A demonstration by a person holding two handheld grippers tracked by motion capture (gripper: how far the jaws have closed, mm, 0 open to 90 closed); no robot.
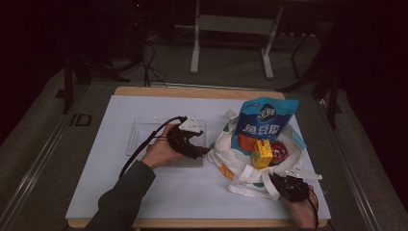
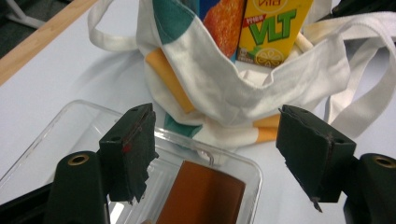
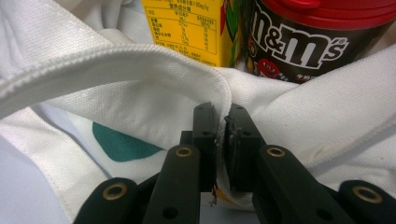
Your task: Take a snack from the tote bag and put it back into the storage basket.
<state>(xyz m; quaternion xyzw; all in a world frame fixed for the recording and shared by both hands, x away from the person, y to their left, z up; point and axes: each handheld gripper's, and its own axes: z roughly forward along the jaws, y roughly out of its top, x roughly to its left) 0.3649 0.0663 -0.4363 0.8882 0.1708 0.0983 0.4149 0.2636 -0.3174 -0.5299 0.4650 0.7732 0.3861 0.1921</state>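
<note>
Pinching bag rim, right claw closed, left claw wide over tray edge

Right gripper jaws pinched tight on a fold of the white cloth bag; fabric runs down between the two black jaws. The bag's hemmed rim arcs across just above the jaw tips. Behind the rim, inside the bag, stands a yellow juice carton with small printed text, and touching its right side a brown M&M's tub with a red lid. A teal patch is printed on the bag left of the jaws, below the rim. Pale table surface shows at the bag's lower left.
</note>
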